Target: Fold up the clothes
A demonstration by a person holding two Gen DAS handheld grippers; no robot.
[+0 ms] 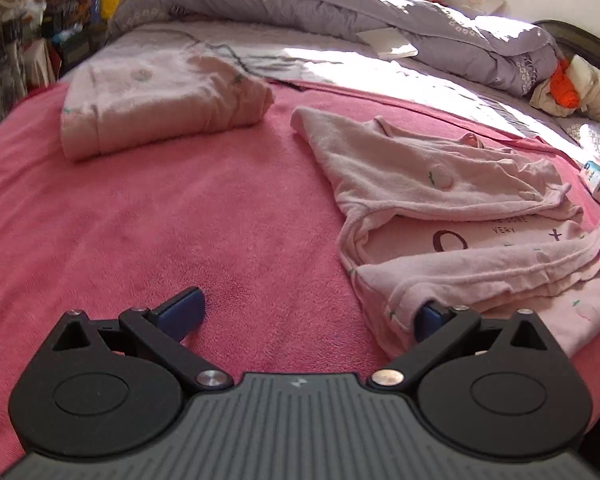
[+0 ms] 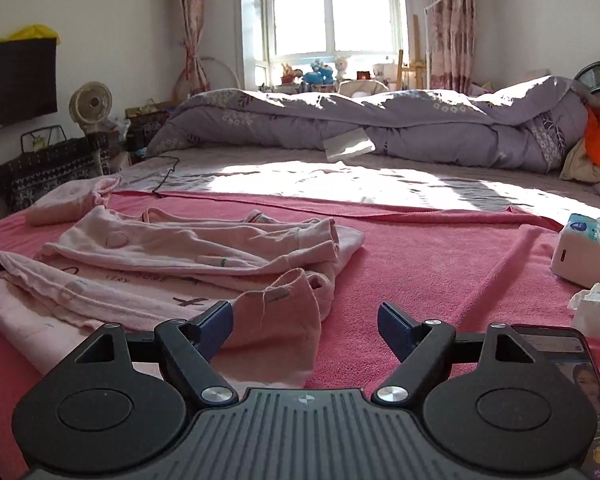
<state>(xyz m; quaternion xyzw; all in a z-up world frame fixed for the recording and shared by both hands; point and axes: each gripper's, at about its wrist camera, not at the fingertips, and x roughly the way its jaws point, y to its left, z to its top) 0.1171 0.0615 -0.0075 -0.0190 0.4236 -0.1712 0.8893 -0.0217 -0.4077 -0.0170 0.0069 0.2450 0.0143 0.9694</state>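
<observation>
Right now my left tool (image 1: 308, 314) sits low over the pink blanket (image 1: 140, 232) with its blue pads spread wide; the right pad touches the near hem of the pink pyjama top (image 1: 452, 216), but nothing is pinched between them. My right tool (image 2: 305, 322) is also spread, its left pad just beside a loose cuff of the same top (image 2: 204, 256), which lies half folded and rumpled on the blanket (image 2: 440, 248). Further back to the left lies a folded pink garment (image 1: 160, 108). A bunched grey duvet (image 2: 380, 124) runs along the far side of the bed. A phone (image 2: 572, 396) lies by my right tool, near a tissue pack (image 2: 580, 252).
</observation>
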